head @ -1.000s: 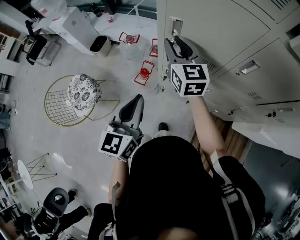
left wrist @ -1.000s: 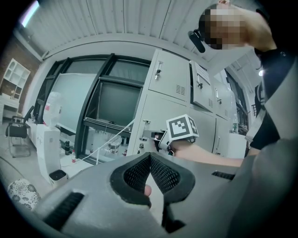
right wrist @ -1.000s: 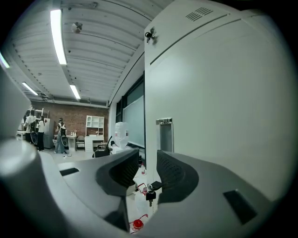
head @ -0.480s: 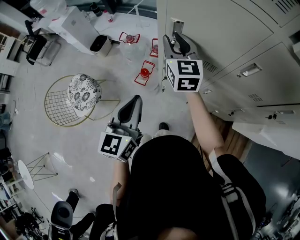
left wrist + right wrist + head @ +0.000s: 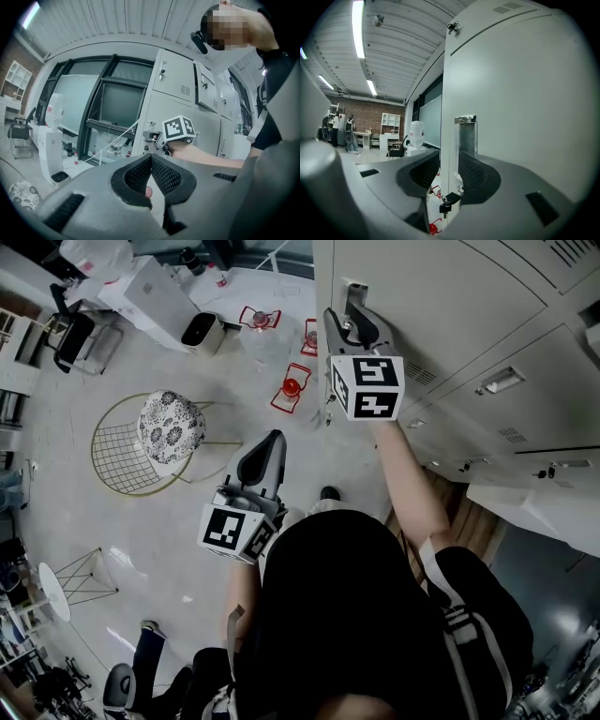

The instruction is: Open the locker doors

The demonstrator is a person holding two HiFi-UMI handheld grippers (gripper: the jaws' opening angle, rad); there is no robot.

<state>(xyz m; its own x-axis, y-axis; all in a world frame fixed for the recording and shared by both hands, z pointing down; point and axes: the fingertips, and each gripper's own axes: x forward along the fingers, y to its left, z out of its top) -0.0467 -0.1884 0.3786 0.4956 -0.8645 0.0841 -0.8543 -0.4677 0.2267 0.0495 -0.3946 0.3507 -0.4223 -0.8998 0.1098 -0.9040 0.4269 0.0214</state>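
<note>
The grey locker door [image 5: 441, 306] has a recessed metal handle [image 5: 353, 292] near its left edge. My right gripper [image 5: 349, 322] points level at that edge just below the handle. In the right gripper view the door's edge strip and handle [image 5: 466, 136] stand between the jaws of the right gripper [image 5: 449, 171]. These jaws have just been opening, and a thin gap shows at the left pad. A key [image 5: 449, 200] hangs in the lock below. My left gripper [image 5: 267, 448] hangs lower, away from the lockers, with its tips [image 5: 151, 157] shut on nothing.
More locker doors [image 5: 497, 381] run to the right, and one low door [image 5: 534, 507] stands ajar. On the floor to the left are a wire chair with a patterned cushion [image 5: 169, 426], red wire stands [image 5: 291, 387], a small bin [image 5: 200, 329] and a white cabinet [image 5: 150, 287].
My right gripper has edged a little closer to the door handle. The left gripper has stayed put. A person at the lower left has walked on.
</note>
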